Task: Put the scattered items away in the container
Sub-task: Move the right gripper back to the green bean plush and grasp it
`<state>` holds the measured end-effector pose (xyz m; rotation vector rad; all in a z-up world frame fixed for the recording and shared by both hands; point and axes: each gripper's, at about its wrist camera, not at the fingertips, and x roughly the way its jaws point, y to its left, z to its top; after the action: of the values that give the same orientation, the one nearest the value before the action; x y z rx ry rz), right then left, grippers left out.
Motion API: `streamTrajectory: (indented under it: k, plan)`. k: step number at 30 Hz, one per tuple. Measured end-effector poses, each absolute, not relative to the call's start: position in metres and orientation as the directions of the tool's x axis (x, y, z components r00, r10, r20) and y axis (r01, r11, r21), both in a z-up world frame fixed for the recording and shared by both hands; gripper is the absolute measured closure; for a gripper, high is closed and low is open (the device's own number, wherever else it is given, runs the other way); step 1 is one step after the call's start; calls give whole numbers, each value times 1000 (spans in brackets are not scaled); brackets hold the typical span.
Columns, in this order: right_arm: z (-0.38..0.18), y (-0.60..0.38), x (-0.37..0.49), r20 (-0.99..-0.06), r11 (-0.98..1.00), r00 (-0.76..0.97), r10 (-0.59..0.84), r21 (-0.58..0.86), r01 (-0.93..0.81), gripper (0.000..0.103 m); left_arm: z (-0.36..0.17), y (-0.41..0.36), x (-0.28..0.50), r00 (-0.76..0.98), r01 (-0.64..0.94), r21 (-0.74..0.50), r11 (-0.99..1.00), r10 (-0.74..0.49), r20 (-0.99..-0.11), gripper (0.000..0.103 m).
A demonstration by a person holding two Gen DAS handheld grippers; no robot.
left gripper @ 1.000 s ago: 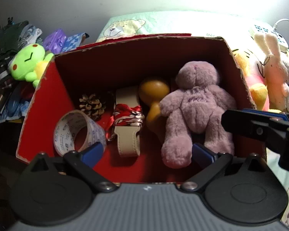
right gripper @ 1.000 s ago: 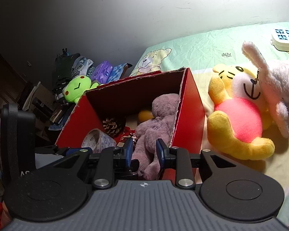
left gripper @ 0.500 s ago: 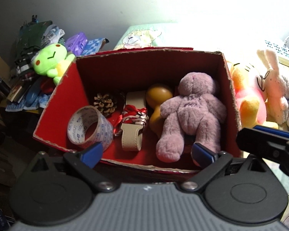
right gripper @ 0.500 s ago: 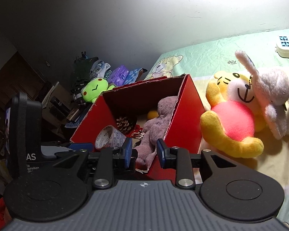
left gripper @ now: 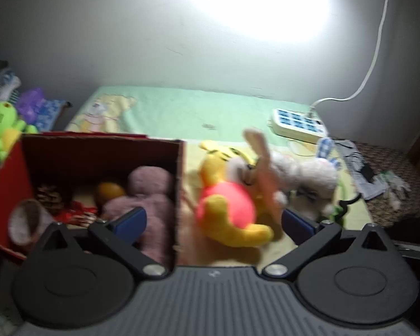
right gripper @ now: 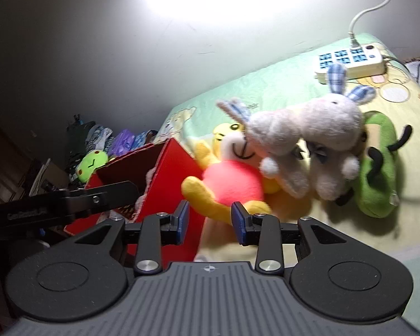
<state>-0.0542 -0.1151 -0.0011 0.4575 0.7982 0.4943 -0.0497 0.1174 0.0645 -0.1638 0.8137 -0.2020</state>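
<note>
On the bed [left gripper: 182,106], spread with a pale green sheet, a red box [left gripper: 8,173] stands at the left; inside it lie a mauve bear [left gripper: 154,193], a yellowish toy [left gripper: 109,191], a pine cone [left gripper: 46,193] and a tape roll [left gripper: 22,221], all blurred. Just right of the box a yellow bear [right gripper: 229,179] with a pink belly lies on the sheet, its leg reaching toward the right gripper [right gripper: 210,221]; two grey rabbits [right gripper: 302,140] sprawl across its head and shoulder, touching it; a green plush [right gripper: 378,173] lies behind them, against the rabbits. Farther back a white power strip [right gripper: 350,60] rests near the wall, its cord rising up; a green frog [left gripper: 0,123] sits off the bed past the box. The left gripper [left gripper: 212,224] hangs over the box's right wall with its jaws spread wide and just opened further, nothing between them; its arm shows at the left edge of the right wrist view. The right gripper's jaws stand a little apart, having just been opening, with nothing pressed between the pads; the yellow bear's leg lies beyond them.
</note>
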Motion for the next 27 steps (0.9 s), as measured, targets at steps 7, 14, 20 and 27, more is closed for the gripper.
streamTrajectory:
  k: [7,14,20,27]
  plan:
    - [-21,-169,-48,-608,827,631,482,554,-98,66,36,70,-39,612,260,-296,919,-394,-685,1]
    - [-42,-198,-31,-628,813,621,469,582,-25,66,17,60,-31,582,275,-317,908,-419,-696,1]
    - [-45,-196,-12,-616,803,629,474,595,-22,66,8,52,-7,587,211,-252,944,-328,-740,1]
    - [-34,-219,-5,-607,841,693,389,542,2,66,-1,23,17,552,316,-236,919,-380,-742,1]
